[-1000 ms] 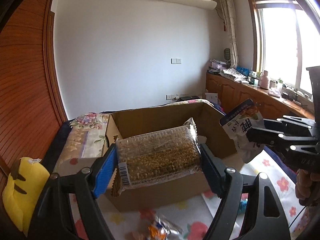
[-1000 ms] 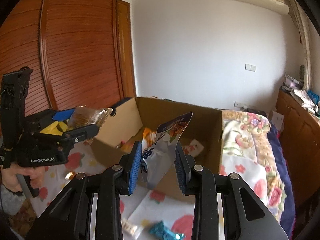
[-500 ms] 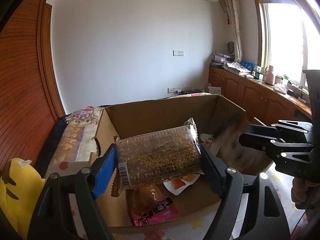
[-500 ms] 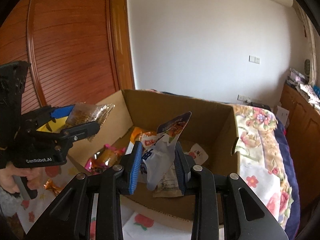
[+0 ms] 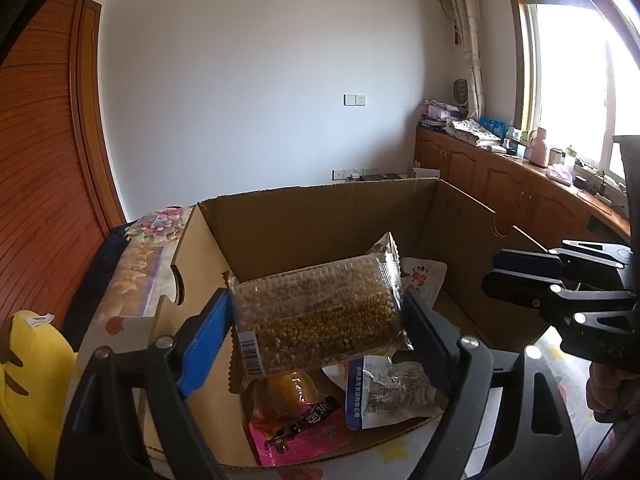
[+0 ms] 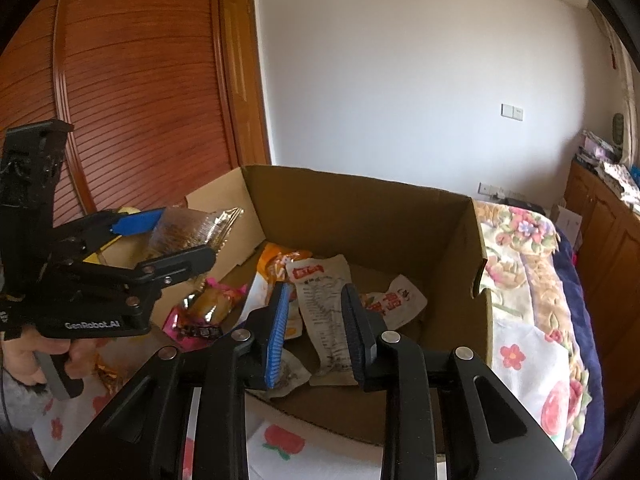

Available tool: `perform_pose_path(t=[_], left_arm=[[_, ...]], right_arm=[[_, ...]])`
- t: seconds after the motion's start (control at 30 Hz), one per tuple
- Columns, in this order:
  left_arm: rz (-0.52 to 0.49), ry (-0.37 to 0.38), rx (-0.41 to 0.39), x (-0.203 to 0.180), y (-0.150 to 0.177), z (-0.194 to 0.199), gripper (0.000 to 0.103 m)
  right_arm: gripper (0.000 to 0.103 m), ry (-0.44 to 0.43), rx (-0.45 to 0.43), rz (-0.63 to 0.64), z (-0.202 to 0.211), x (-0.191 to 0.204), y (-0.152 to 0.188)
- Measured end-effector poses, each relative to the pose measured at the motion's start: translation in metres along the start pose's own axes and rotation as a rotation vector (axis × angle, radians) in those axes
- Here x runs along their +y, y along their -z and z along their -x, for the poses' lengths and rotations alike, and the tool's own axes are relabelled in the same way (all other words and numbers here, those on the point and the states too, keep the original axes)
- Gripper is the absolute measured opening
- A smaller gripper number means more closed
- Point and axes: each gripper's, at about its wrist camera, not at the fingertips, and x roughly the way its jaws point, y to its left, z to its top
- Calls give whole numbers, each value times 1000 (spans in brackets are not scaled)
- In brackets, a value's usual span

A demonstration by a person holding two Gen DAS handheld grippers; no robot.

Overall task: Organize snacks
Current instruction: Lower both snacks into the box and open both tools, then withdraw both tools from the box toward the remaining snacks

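**Left gripper holds a bag of beans over the box; right gripper is empty above it**

The left gripper (image 5: 316, 320) is clenched on a clear bag of yellow-brown beans (image 5: 320, 316). The bag lies sideways between the two pads, and its barcode end is toward the blue pad. In the right wrist view the same gripper (image 6: 168, 236) is seen from the side, with the crinkled end of the bag (image 6: 192, 228) coming out past the fingers. The bag is in the air, above the near left part of the cardboard box (image 5: 320, 216).

The right gripper (image 6: 316, 320) has its fingers apart and nothing is between them. It hangs over the near edge of the box (image 6: 360, 200). Seen between its fingers, lower down in the box, lies a white packet with a red label (image 6: 324, 312). In the left wrist view this gripper (image 5: 516, 280) is at the right side of the box.

Inside the box there are several snacks: a pink packet with an orange piece inside (image 5: 296, 424), a white and blue packet (image 5: 392, 392) just beside it, and a white pouch with red print (image 5: 424, 280) near the far right corner. An orange packet (image 6: 280, 260) is near the left wall.

The box stands on a cloth with red flowers (image 6: 520, 356). A folded floral blanket (image 5: 140, 256) is on its left and a yellow plush toy (image 5: 32, 360) is nearer the camera.
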Motion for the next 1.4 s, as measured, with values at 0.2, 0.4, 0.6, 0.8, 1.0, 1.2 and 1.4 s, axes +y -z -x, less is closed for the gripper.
perform_pose_path(t=[0.2,0.4,0.6,0.8,1.0,1.2,1.4], left_arm=[[-2,-10,-4,-1,-2,1,87],[11,-10,-21,1,-3,8,89],[13,-10,-32,1,-1,24,89],[-3,-10,-50,-6,0,53,89],[-9,2,-53,-10,9,81,89],[-19,7,-45,-12,23,100,89],[-12,15,-30,-11,41,112,89]], right_arm=[[27,1,3,8,2,3,2],[29,14,7,16,6,5,2],[30,23,4,23,18,11,2],[32,35,-7,37,40,23,1],[36,46,-16,40,69,33,2],[39,57,-12,40,89,43,11],[41,66,17,35,99,47,27]])
